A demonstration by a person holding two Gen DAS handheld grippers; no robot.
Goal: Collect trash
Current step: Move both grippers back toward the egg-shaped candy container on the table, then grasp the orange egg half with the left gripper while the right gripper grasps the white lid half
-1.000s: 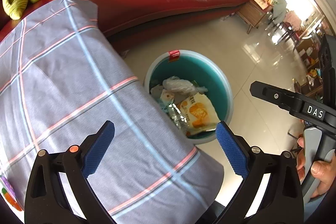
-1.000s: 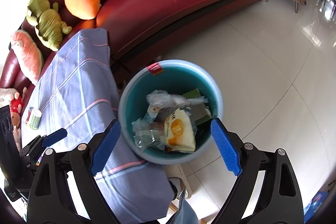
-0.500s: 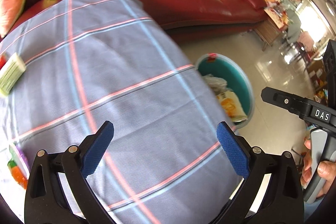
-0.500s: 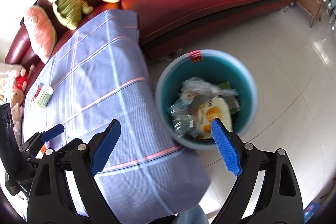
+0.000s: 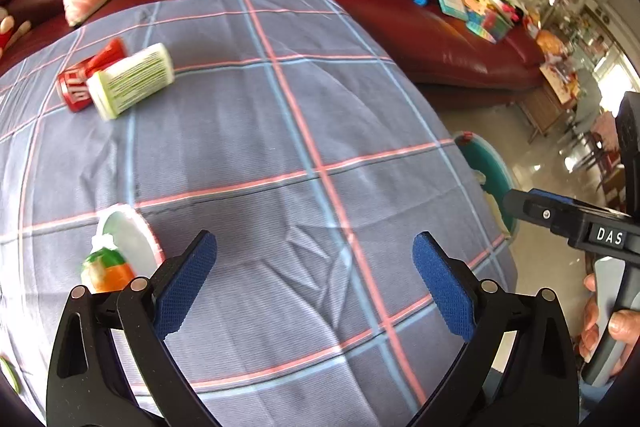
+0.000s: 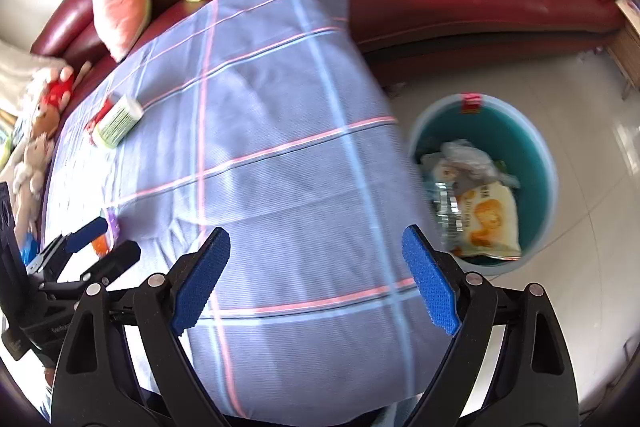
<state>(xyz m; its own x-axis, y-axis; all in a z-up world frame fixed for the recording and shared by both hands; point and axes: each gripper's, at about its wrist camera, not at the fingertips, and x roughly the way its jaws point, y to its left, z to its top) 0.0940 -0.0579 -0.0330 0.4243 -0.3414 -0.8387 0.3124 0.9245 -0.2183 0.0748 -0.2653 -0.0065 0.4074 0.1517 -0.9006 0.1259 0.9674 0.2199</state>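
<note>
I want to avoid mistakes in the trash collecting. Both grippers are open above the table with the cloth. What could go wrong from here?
1. The white-green carton lies against the red packet; a grip on one may push the other away.
2. The tablecloth is loose and wrinkled; low fingers could pinch or drag it.
3. The trash bin is already fairly full, so dropped pieces may slide off onto the floor.
</note>
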